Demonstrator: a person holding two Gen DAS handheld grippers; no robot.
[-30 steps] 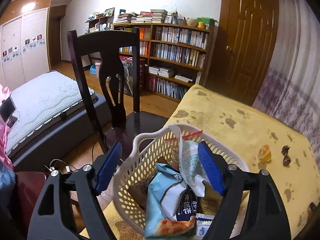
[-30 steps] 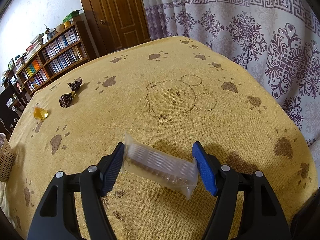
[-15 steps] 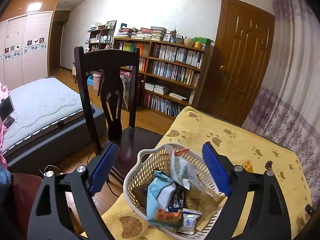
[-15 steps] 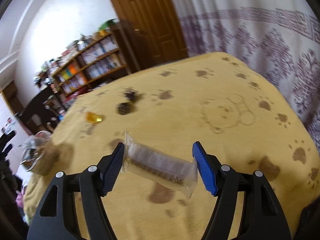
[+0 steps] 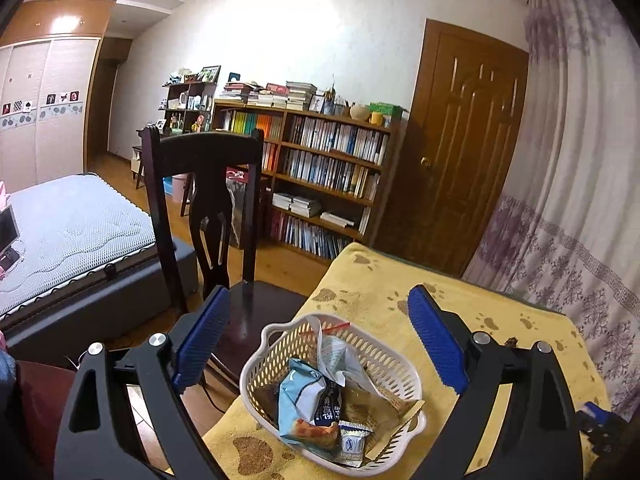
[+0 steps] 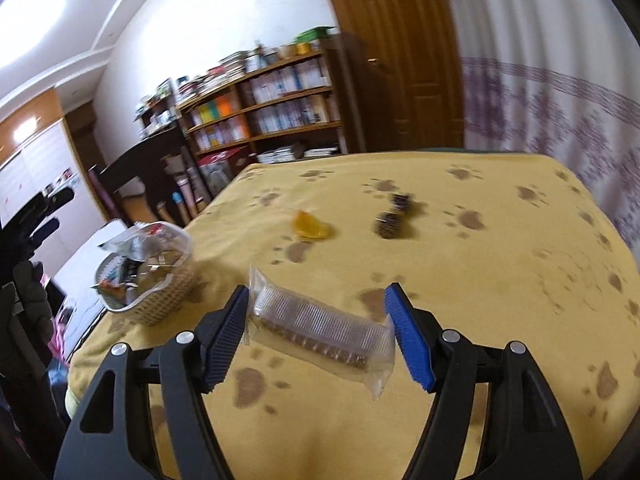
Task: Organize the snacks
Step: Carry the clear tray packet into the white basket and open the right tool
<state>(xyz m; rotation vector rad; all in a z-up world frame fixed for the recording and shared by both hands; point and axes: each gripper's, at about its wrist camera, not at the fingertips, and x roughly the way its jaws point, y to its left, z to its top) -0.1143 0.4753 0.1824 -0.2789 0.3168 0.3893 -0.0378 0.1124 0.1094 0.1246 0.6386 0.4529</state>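
1. My right gripper [image 6: 318, 330] is clamped on a clear-wrapped wafer pack [image 6: 320, 330], blue pads [image 6: 226, 334] pressing its two ends; the pack hangs tilted, its left end higher, lifted clear of the yellow paw-print cloth [image 6: 500, 280].
2. My left gripper [image 5: 318, 346] is spread wide and grips nothing, its fingers [image 5: 202, 342] flanking my view of the white basket [image 5: 408, 364] below.
3. The basket sits at the table's left corner, near the edge, holding a blue-and-white chip bag [image 5: 306, 408], a small white-and-blue sachet [image 5: 354, 440], a crumpled clear wrapper [image 5: 340, 356] and some brown packets.
4. From the right wrist view the basket [image 6: 160, 300] lies to the left of the pack and a little beyond it, well apart from it.
5. Farther out on the cloth rest an orange jelly cup [image 6: 310, 228] and, to its right, two dark wrapped candies [image 6: 394, 216] close together; blur hides their detail.
6. Past the table's left edge a dark wooden chair [image 5: 204, 208] faces a grey bed [image 5: 68, 232].
7. Against the far wall stand a crowded bookshelf [image 5: 320, 184] and a brown door [image 5: 460, 152]; a purple-patterned curtain [image 5: 568, 200] hangs along the table's right side.
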